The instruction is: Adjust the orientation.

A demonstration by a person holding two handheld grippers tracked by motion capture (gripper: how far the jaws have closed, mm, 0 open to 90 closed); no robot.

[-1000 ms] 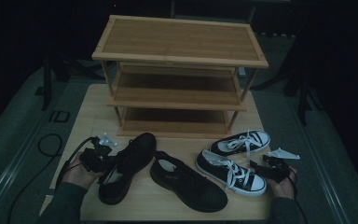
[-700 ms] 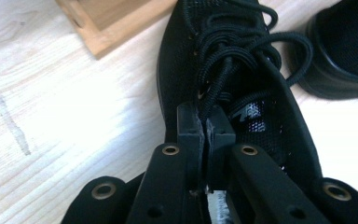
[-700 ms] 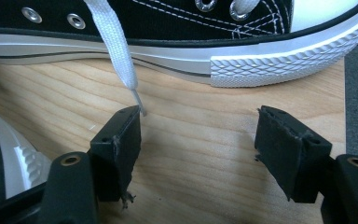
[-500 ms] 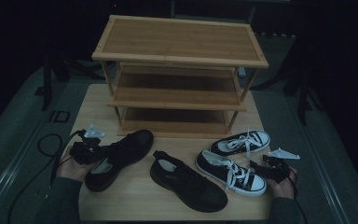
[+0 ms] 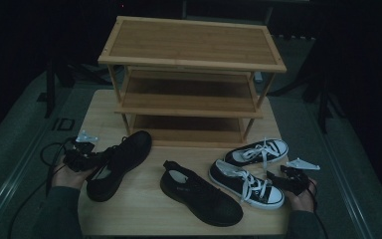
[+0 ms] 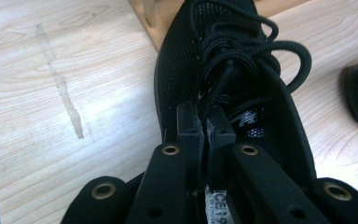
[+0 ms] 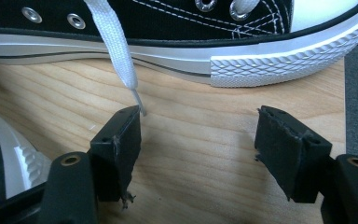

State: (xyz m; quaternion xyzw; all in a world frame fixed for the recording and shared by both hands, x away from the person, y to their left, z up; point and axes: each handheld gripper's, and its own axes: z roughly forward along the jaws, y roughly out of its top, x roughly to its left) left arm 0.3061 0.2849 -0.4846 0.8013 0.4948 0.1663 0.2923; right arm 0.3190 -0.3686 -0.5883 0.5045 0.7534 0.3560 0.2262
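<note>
Black lace-up shoe (image 5: 117,164) lies at the left front of the bench (image 5: 144,219), its heel end toward the person's left hand and its toe pointing up and to the right, toward the bottom shelf of the wooden shoe rack (image 5: 191,79). That long axis, running from the left claw (image 5: 82,158) diagonally toward the rack's lowest opening, is what the coming move turns on: judged from how it lies, the shoe can be carried toe-first along its own length into the rack.

In the left gripper view the left claw (image 6: 205,128) is pressed together on the shoe (image 6: 223,70), the two pads pinching the collar or tongue just behind the laces, so the shoe extends straight ahead of the jaws. The left hand is far the nearer one; the right claw (image 5: 283,178) sits at the right front edge, well apart from this shoe.

In the right gripper view the right claw (image 7: 198,130) stands spread with nothing between its pads, only bare wood, with a black-and-white sneaker (image 7: 177,32) just ahead and a white lace tip (image 7: 137,100) touching or nearly touching its left pad. A second black shoe (image 5: 201,191) lies between the two claws.
</note>
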